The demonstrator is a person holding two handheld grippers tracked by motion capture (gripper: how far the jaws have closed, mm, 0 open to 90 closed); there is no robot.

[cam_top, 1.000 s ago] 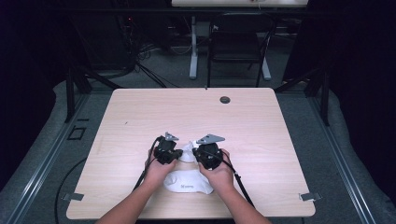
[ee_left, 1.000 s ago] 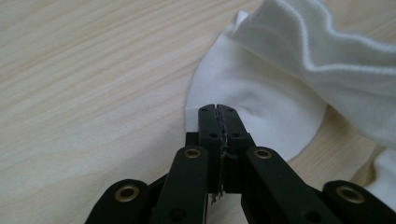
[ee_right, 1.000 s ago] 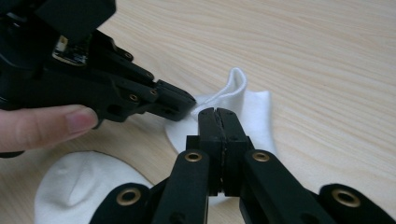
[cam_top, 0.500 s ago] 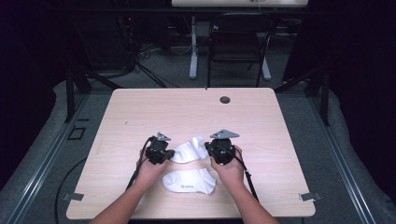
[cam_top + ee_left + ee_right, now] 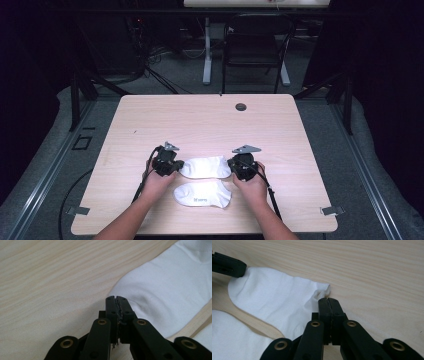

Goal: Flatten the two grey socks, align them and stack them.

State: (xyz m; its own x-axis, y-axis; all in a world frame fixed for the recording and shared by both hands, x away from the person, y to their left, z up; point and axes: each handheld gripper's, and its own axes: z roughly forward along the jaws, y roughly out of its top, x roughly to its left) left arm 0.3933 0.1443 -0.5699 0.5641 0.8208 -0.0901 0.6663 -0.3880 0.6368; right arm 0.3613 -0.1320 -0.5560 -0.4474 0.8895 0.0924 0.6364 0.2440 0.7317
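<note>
The nearer white sock bears a small dark mark near its lower middle in the high view; it looks like printed lettering, but it is too small and blurred to read; nothing else carries any readable text, label or number.

Table: pale matt wood-grain top; both socks: soft white knit cloth; gripper jaws: matt black plastic, brass-coloured rivets.
</note>
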